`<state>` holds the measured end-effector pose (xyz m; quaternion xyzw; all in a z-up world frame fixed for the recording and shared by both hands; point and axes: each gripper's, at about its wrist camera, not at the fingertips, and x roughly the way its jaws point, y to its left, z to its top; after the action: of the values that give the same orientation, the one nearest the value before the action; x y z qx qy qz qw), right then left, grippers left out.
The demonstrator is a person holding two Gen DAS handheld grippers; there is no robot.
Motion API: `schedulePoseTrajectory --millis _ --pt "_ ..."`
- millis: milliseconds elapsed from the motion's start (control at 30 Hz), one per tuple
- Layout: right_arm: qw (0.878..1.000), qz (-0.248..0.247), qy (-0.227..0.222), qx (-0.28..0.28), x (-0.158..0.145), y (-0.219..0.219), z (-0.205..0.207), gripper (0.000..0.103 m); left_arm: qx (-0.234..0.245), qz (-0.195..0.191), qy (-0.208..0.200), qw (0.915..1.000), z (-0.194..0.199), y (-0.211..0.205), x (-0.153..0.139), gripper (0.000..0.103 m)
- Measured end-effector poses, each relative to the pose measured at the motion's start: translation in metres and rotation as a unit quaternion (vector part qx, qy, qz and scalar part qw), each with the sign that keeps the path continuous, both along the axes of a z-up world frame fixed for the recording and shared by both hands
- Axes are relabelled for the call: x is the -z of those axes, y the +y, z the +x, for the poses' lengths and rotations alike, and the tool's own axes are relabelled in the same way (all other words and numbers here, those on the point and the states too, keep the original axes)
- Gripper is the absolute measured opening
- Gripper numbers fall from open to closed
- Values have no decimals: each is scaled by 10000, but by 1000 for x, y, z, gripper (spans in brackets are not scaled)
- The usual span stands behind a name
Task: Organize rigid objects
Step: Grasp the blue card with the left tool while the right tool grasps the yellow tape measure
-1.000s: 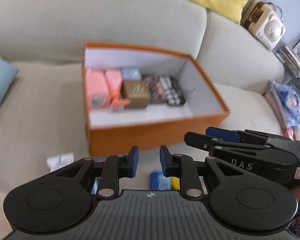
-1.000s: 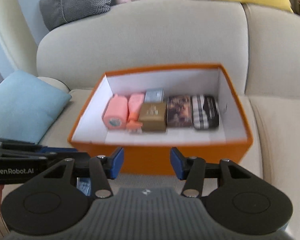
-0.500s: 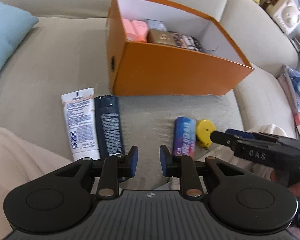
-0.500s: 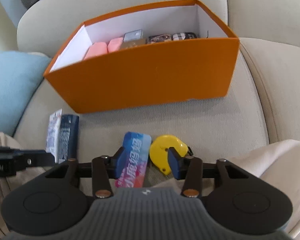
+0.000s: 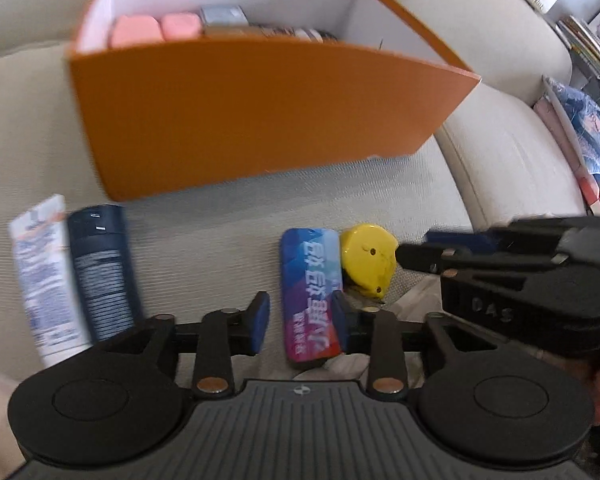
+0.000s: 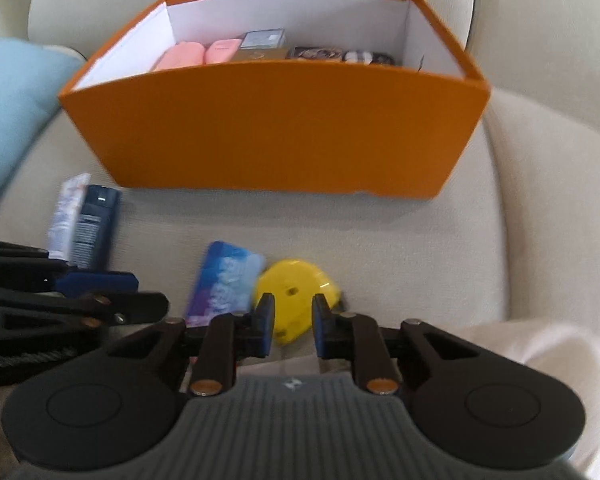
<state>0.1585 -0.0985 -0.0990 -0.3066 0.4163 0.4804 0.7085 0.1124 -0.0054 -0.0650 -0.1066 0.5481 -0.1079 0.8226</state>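
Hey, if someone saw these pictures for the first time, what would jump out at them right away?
The big orange box on the sofa, with small items lined along its back wall. In front of it lie a blue tin and a yellow tape measure side by side, with the open left gripper and right gripper closing in on them.

Both wrist cameras look low and close across the sofa seat (image 5: pixel 220 216) toward the orange box (image 5: pixel 260 112), sharing it.
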Motion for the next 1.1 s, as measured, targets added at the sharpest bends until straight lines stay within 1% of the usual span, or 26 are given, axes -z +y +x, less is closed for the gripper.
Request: schedulePoseTrajectory --millis 33,67,133,200,233,267,333,433,500,600,700,733,800,867,933,1033,1100 --pt "10000 10 -87 19 -1 1 3 39 22 13 28 10000 1 -3 3 51" --pt "9999 36 -118 28 -1 1 8 45 46 58 56 10000 2 -6 8 53" --pt "10000 -5 26 -45 1 2 19 45 35 238 132 9996 5 -10 16 53" --pt "9994 -8 335 -45 7 0 29 45 -15 249 278 9993 8 -10 24 53" --pt "9989 5 475 -36 9 -1 33 45 -60 261 368 9990 9 -9 28 51" --pt "9985 16 540 -41 11 -1 35 45 -90 254 412 9988 10 -8 33 52" --pt "9977 13 672 -99 14 -1 37 45 -104 126 396 9991 10 -7 35 53" --pt "9970 -80 751 -165 20 3 37 46 -94 81 417 9991 12 -8 37 51" --pt "9972 -148 715 -180 23 6 36 44 -152 7 426 9990 13 -6 40 52" --pt "9959 -133 886 -93 26 8 43 42 -211 -118 444 9987 12 -3 42 52" --pt "9953 -122 959 -26 29 9 46 41 -256 -170 456 9985 9 -2 41 48" --pt "9953 -114 963 -15 29 9 47 41 -260 -205 451 9984 8 -2 40 40" --pt "9952 -103 971 -2 28 8 46 42 -284 -195 433 9985 4 -3 36 37" --pt "9956 -113 932 17 29 10 46 41 -303 -135 409 9986 0 -5 31 33" --pt "9959 -146 887 5 29 11 43 41 -298 -115 390 9987 -4 -5 27 27" --pt "9970 -247 737 -36 29 13 38 41 -243 -198 301 9991 -4 3 16 19" --pt "9974 -293 656 -53 29 14 35 41 -148 -284 227 9992 -3 7 13 15"
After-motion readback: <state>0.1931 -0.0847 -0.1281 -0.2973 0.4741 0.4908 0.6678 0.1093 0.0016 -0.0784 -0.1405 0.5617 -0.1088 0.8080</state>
